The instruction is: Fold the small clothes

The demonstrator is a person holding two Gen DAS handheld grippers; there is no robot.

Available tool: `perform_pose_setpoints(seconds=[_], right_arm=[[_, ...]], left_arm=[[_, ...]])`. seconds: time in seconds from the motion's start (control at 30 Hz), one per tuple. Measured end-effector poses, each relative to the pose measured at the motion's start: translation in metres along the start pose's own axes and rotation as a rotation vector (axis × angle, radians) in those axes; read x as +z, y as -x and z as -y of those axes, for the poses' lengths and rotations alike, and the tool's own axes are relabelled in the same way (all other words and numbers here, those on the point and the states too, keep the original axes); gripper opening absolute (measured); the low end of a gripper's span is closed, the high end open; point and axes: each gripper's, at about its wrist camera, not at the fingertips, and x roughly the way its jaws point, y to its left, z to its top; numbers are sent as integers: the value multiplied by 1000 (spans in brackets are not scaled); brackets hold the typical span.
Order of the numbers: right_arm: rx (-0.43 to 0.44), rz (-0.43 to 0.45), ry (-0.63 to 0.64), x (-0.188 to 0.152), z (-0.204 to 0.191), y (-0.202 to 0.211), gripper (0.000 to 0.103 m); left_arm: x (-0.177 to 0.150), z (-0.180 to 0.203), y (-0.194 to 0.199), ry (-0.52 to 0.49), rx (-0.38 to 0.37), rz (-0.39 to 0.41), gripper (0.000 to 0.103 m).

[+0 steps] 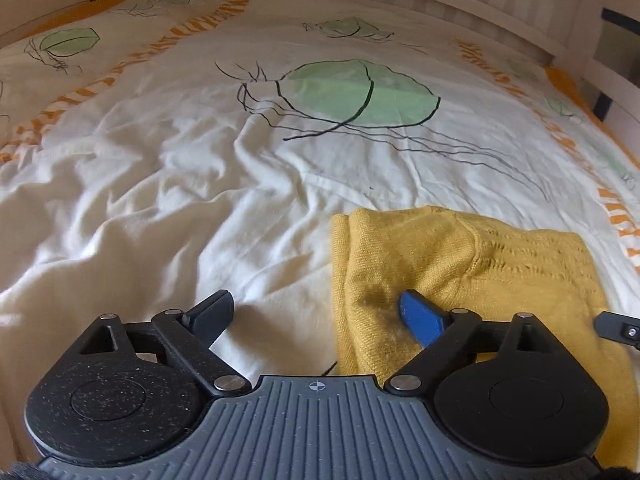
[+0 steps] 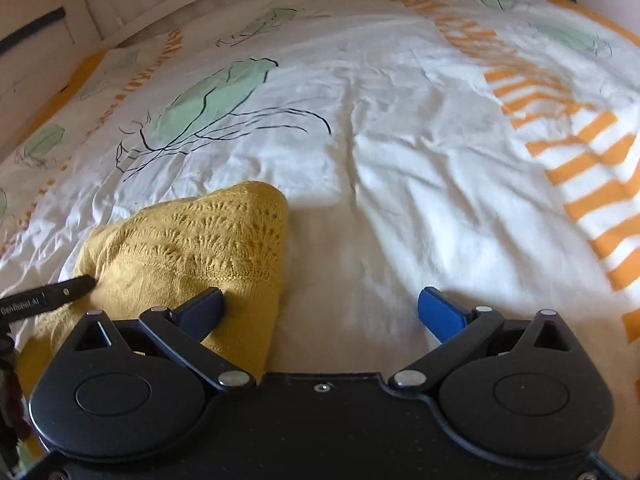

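Yellow knit between spread fingers

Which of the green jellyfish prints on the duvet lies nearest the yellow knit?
The largest print, mid-bed with black tentacles trailing toward the yellow knit. The other prints sit smaller, out by the orange-striped borders.

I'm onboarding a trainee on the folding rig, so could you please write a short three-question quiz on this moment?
1. True or false: the left gripper is shut on the yellow knit garment.
2. What does the garment lie on? A) a wooden table B) a white bed cover with green prints C) a tiled floor
3. Fill in: the right gripper has its jaws ____.

Key: 1 false, both jaws are apart with nothing between; 2 B; 3 open.
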Motion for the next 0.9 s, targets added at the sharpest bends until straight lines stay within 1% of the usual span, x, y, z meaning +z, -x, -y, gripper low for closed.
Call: perform_pose_setpoints(seconds=[0.07, 0.13, 0.2, 0.27, 0.3, 0.33, 0.4, 0.43, 0.47, 0.5, 0.6, 0.7, 0.8, 0.9], right_arm=[[6, 23, -9, -1, -1, 10, 102], [38, 52, -36, -4, -2, 27, 103], [63, 66, -38, -6, -5, 42, 103], [73, 68, -29, -12, -8, 51, 103], [58, 57, -30, -16, -9, 51, 103], [28, 25, -30, -24, -9, 49, 103], [-5, -54, -37, -36, -6, 35, 102], [3, -64, -55, -43, -3, 32, 102], [1, -42, -59, -45, -2, 35, 102], [-6, -40, -58, -44, -3, 39, 103], [28, 24, -90, -48, -5, 58, 103], [24, 74, -85, -60, -8, 76, 103], [35, 92, -89, -71, -12, 90, 103], [51, 110, -84, -81, -19, 105, 103]], left_arm=[[-4, 2, 20, -29, 1, 28, 90], [-12, 5, 44, -50, -9, 59, 90], [-22, 8, 61, -62, -25, 68, 91], [-34, 11, 67, -91, -16, 53, 91], [-39, 12, 63, -109, 0, 36, 91], [-45, 13, 60, -123, 13, 17, 92], [-51, 7, 54, -91, 7, -3, 94], [-51, 4, 53, -62, -1, -7, 94], [-51, 2, 55, -46, -3, -9, 94], [-51, 2, 59, -47, -1, -3, 94], [-55, 8, 78, -88, 16, 27, 94], [-64, 13, 99, -108, 27, 52, 94], [-75, 16, 120, -105, 38, 86, 94], [-84, 22, 137, -91, 55, 84, 94]])
